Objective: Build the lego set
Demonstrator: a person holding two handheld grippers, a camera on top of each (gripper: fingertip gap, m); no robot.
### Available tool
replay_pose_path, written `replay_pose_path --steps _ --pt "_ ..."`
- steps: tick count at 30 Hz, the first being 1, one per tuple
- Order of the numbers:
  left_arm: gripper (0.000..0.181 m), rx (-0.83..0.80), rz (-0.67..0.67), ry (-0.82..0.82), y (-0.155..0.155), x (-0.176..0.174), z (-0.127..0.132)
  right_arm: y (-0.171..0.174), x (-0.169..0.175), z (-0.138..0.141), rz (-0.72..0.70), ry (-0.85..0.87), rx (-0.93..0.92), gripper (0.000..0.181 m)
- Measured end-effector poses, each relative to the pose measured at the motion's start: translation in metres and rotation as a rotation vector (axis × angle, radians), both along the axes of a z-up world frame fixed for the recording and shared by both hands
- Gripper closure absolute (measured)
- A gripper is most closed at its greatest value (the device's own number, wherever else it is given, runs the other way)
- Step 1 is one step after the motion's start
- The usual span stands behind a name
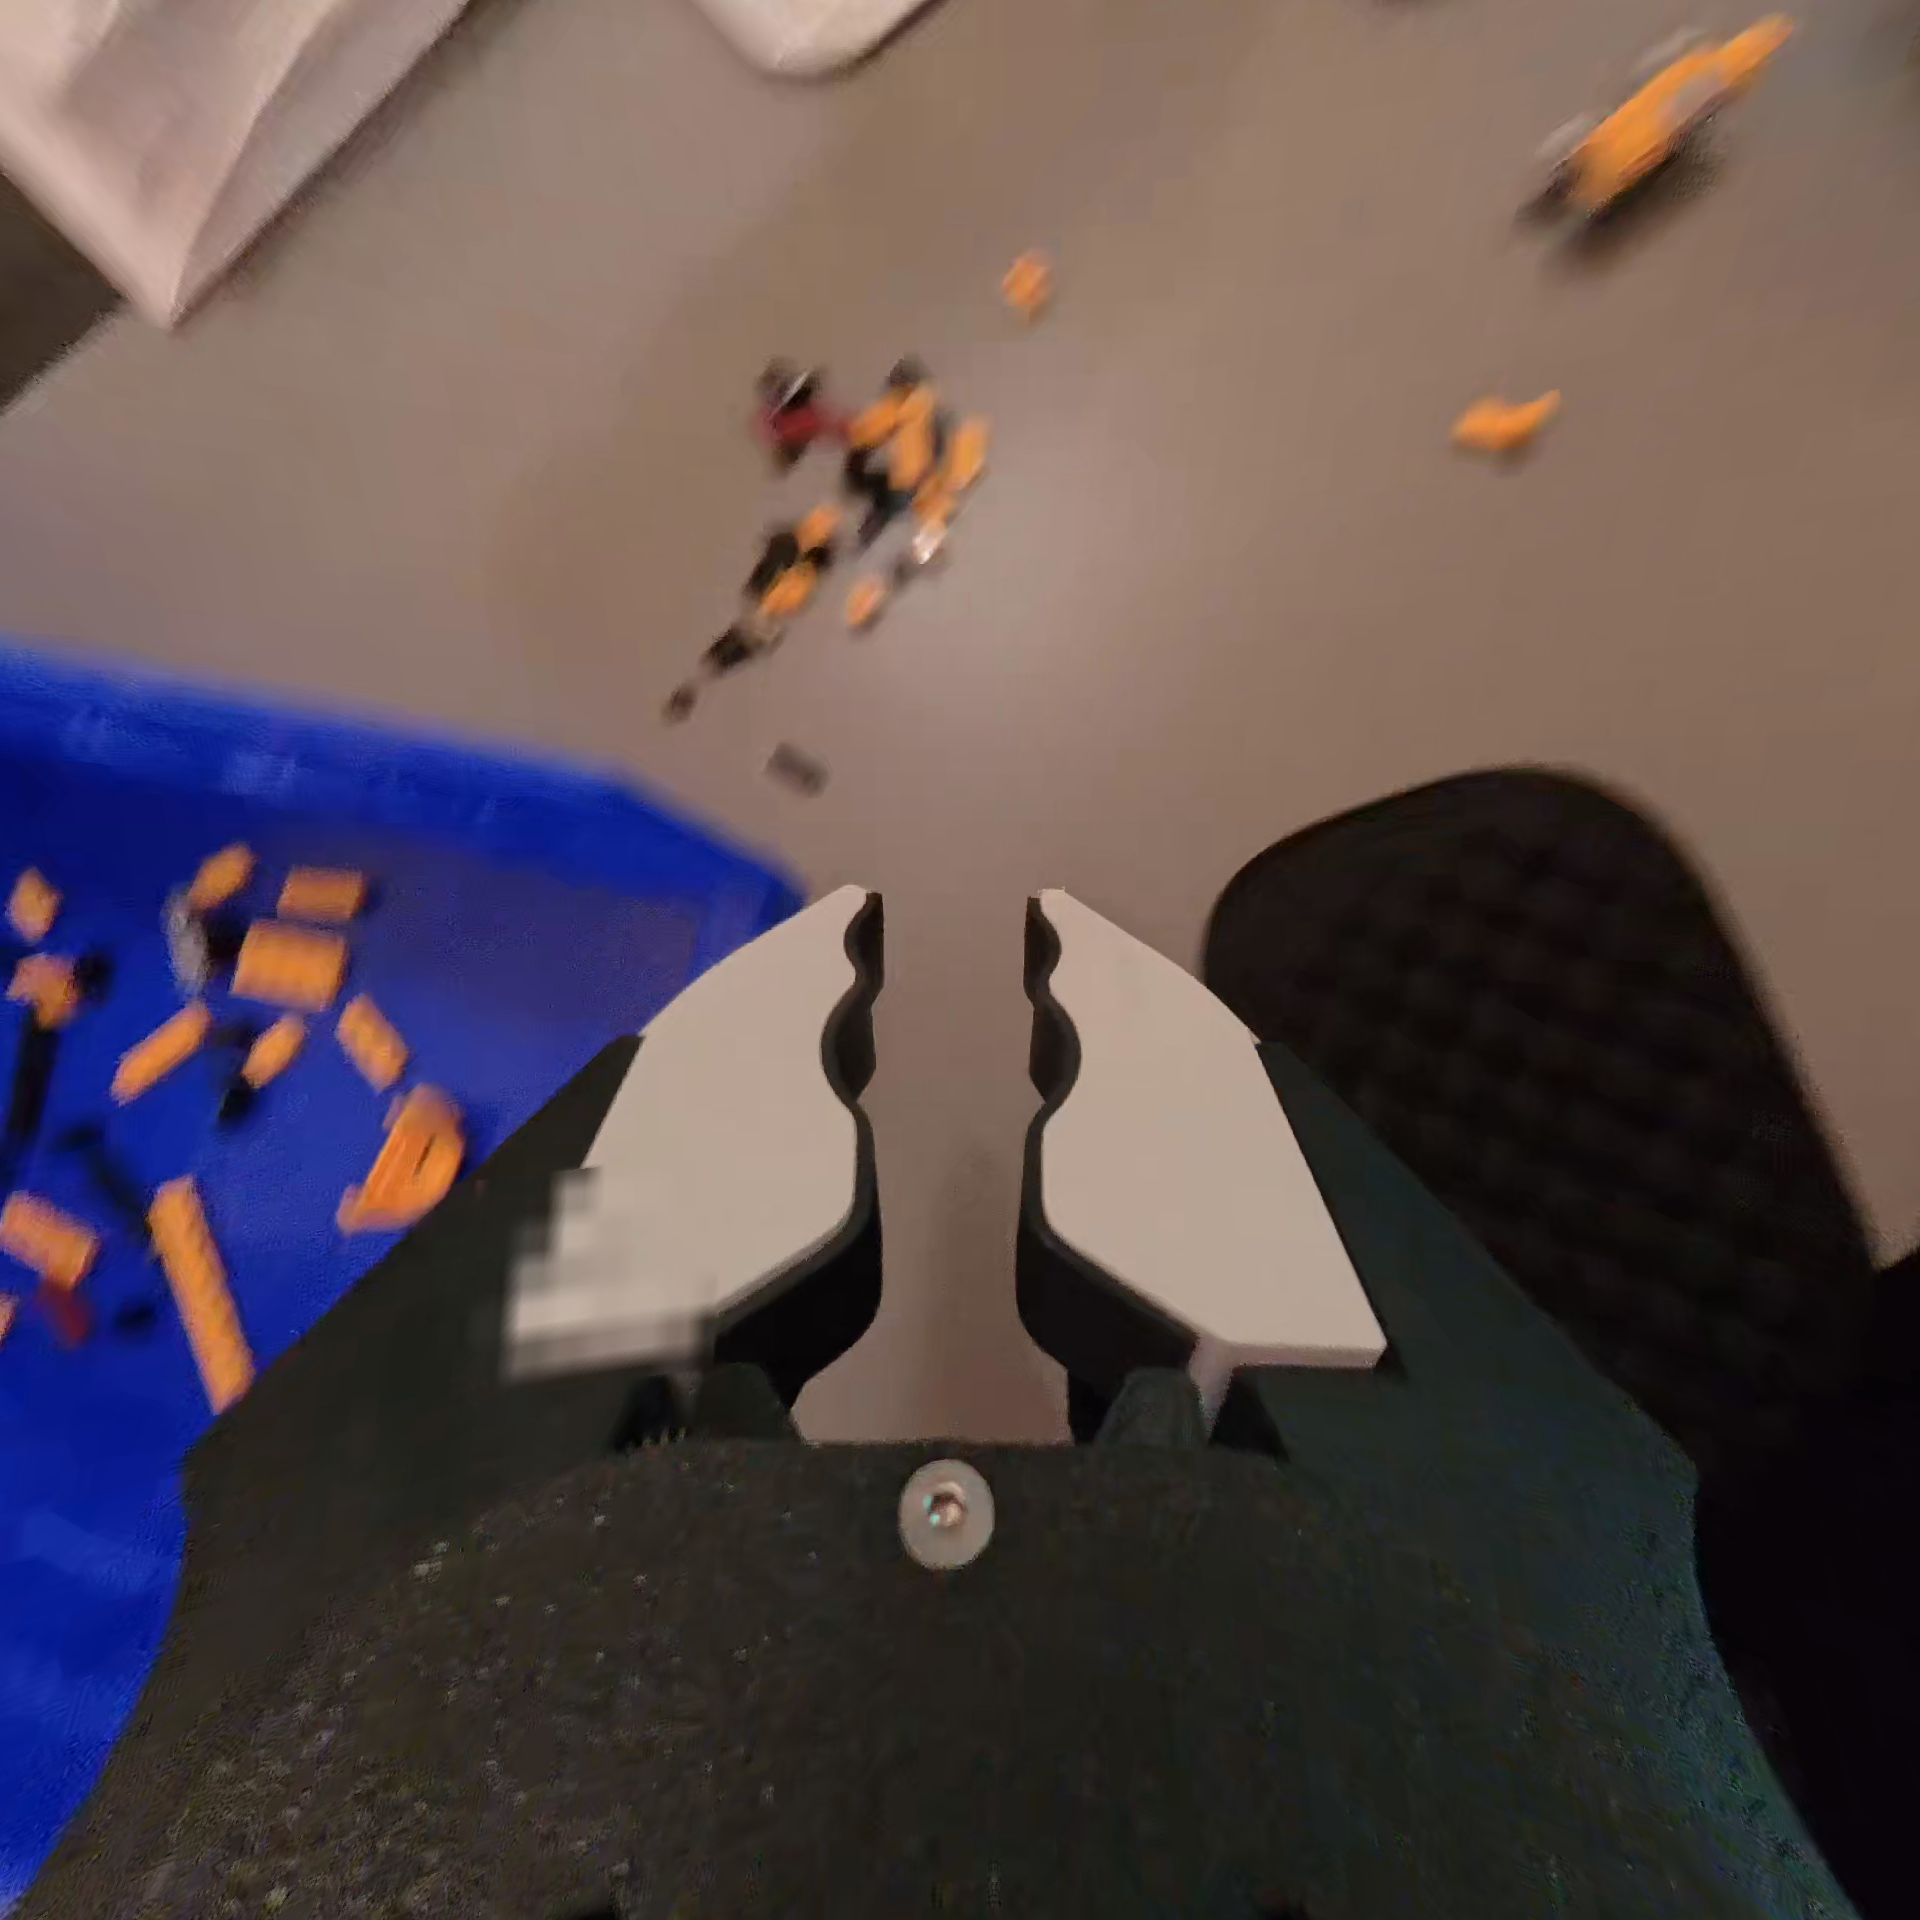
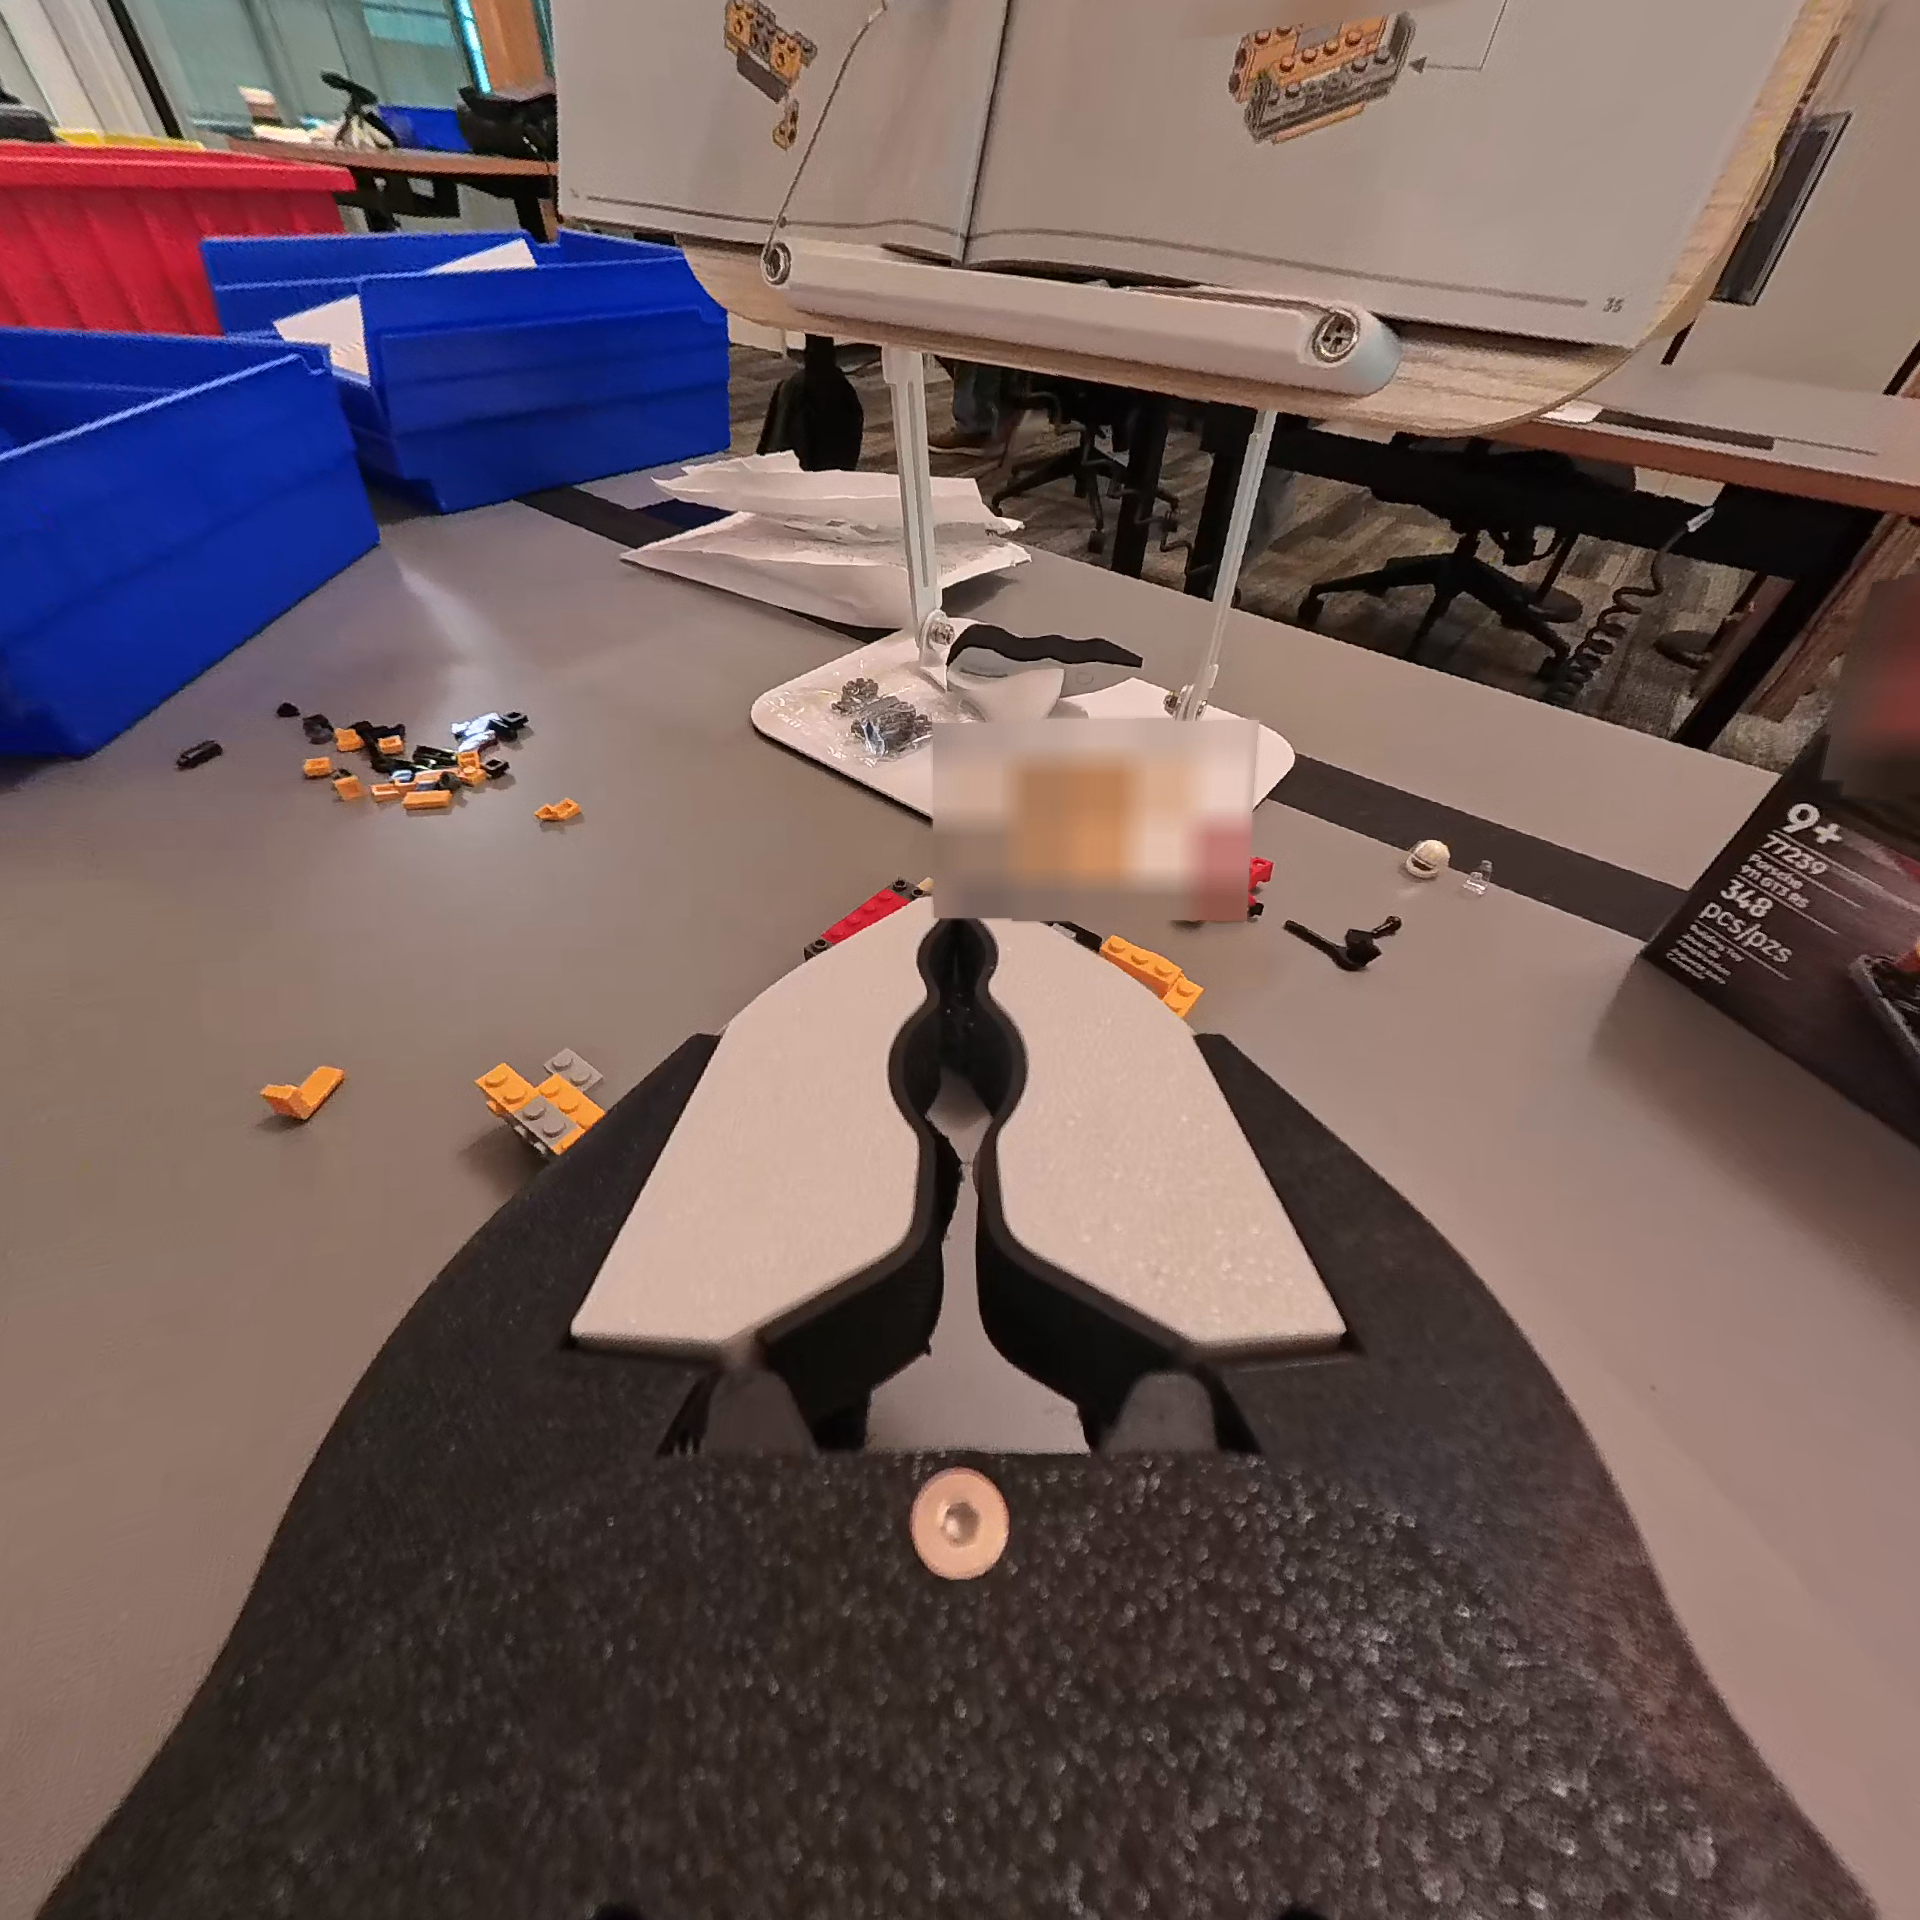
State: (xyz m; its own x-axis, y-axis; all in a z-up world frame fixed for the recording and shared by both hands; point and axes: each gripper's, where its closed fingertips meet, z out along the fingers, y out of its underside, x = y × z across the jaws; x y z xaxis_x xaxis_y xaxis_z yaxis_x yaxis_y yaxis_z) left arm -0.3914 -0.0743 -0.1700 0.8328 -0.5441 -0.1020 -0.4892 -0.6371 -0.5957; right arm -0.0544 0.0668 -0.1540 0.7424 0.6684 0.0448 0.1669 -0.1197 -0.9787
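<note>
My left gripper hangs over the grey desk, released, w/ a clear gap between the tips and nothing in it. Left wrist view is blurred. Just left of it sits a blue bin w/ loose orange and black lego pieces inside. Ahead on the desk lies a small pile of orange, black and red pieces, w/ two lone orange bits further right and a part-built orange model at far upper right. A black studded thing is just right of the gripper; can't tell what it is.

My right gripper is low over the desk, tips nearly together. Something dark sits between them, but I can't tell whether it's clenched on a piece or just closed. Right beyond the tips lies the lego build, orange and red parts, mostly under a mosaic patch. Left of the gripper: an orange and grey sub-assembly and one orange bracket. Further off, a scatter of small pieces near the blue bins. The instruction booklet is propped open on a stand straight ahead, the set's box at right.
</note>
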Motion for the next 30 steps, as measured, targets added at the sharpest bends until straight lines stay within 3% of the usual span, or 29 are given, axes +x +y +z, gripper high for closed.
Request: replay_pose_path --steps 3,5,12,15,22,28,30 --pt "0.149 -0.073 0.165 0.143 -0.018 -0.067 -0.021 0.000 -0.001 -0.001 0.003 -0.001 -0.003 0.181" --pt "0.145 -0.123 0.212 0.211 -0.029 -0.094 -0.033 0.000 -0.001 -0.001 0.003 -0.003 -0.001 0.181" --pt "0.137 -0.218 0.135 0.489 -0.025 -0.124 -0.070 0.000 -0.002 -0.003 0.004 -0.011 -0.006 0.181" --pt "0.150 -0.214 0.086 0.565 -0.021 -0.123 -0.078 0.000 -0.001 -0.002 0.000 -0.010 -0.004 0.181" --pt "0.151 -0.232 0.024 0.597 -0.030 -0.118 -0.079 0.000 -0.001 -0.004 0.006 -0.004 -0.013 0.181" --pt "0.156 -0.380 -0.141 0.418 -0.057 -0.084 -0.077 0.000 0.000 -0.003 0.007 -0.001 -0.010 0.181" --pt "0.148 -0.368 -0.162 0.349 -0.052 -0.078 -0.061 0.000 -0.001 -0.003 0.009 -0.002 -0.010 0.181"
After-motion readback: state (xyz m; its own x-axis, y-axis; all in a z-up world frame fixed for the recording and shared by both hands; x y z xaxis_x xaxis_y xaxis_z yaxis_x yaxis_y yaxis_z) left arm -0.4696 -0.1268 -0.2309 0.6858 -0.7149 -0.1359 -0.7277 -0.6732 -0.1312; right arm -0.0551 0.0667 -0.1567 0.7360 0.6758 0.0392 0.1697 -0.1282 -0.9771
